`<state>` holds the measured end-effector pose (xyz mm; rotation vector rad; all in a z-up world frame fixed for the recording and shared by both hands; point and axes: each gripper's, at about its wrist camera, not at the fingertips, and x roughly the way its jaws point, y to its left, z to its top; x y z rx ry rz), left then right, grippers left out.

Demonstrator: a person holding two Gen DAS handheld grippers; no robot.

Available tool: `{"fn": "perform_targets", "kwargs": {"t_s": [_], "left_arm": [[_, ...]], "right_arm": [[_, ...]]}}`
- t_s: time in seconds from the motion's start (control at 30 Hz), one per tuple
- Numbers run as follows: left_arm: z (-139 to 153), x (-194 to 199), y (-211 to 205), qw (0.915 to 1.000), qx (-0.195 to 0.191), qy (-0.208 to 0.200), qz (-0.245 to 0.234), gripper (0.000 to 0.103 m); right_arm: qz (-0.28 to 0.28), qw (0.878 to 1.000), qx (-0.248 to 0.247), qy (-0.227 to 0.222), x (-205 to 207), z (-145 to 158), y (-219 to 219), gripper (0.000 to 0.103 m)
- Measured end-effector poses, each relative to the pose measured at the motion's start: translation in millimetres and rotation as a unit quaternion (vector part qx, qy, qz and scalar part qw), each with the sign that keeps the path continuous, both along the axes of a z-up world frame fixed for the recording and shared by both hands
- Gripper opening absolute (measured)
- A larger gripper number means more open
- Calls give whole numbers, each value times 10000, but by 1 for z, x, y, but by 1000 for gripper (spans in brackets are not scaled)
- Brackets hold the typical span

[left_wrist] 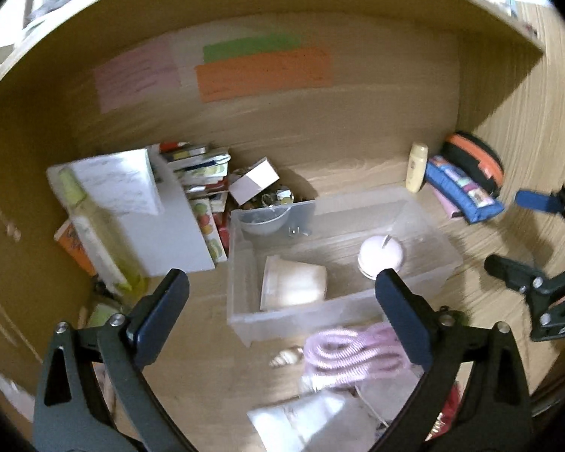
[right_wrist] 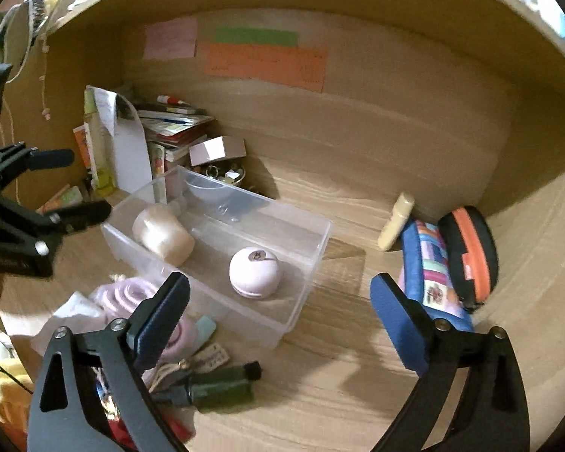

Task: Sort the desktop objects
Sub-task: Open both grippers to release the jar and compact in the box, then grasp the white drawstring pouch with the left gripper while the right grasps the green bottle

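So far I am keeping both grippers, left gripper (left_wrist: 282, 290) and right gripper (right_wrist: 280, 293), wide open and empty; the bin (left_wrist: 245, 312) is holding a cup (left_wrist: 293, 286) and a round case (left_wrist: 380, 256), while the cord (left_wrist: 346, 358) at six o'clock is waiting.

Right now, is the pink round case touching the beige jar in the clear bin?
Apart. The right wrist view shows bare bin floor between the case and the jar in the bin.
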<state>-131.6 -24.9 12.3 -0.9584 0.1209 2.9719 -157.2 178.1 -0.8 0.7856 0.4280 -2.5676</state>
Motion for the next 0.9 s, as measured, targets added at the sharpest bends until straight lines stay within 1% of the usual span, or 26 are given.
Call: {"fn": "perform_targets", "kwargs": {"t_s": [0.13, 0.2, 0.3, 0.4, 0.5, 0.6, 0.73, 0.83, 0.9], "left_arm": [[-1, 21, -12, 9995, 282, 22, 132, 102], [-6, 29, -15, 9993, 305, -22, 192, 102], [-20, 40, -18, 9991, 309, -152, 259, 102], [-43, 48, -17, 9984, 281, -401, 292, 102], [-70, 53, -16, 9963, 293, -765, 262, 102], [-94, 59, -15, 9927, 476, -1103, 129, 102], [-108, 62, -8, 9886, 678, -1338, -90, 102], [-115, 60, -1, 9875, 667, -1416, -181, 102], [-123, 55, 2, 9856, 620, -1563, -192, 102]], "right_arm": [[-14, 10000, 39, 44, 16, -5, 4, 96], [-1, 10000, 44, 25, 21, -10, 7, 96], [-1, 9999, 81, -118, 26, -24, 9, 97], [1, 9994, 72, -347, 28, -41, 10, 97], [1, 9982, 85, -600, 29, -60, 10, 97], [-21, 9965, 64, -838, 26, -75, 10, 97], [-44, 9938, -94, -1104, 19, -90, 7, 97], [-64, 9915, -100, -1297, 12, -101, 2, 97], [-69, 9898, -64, -1421, 7, -108, -1, 97]]}}
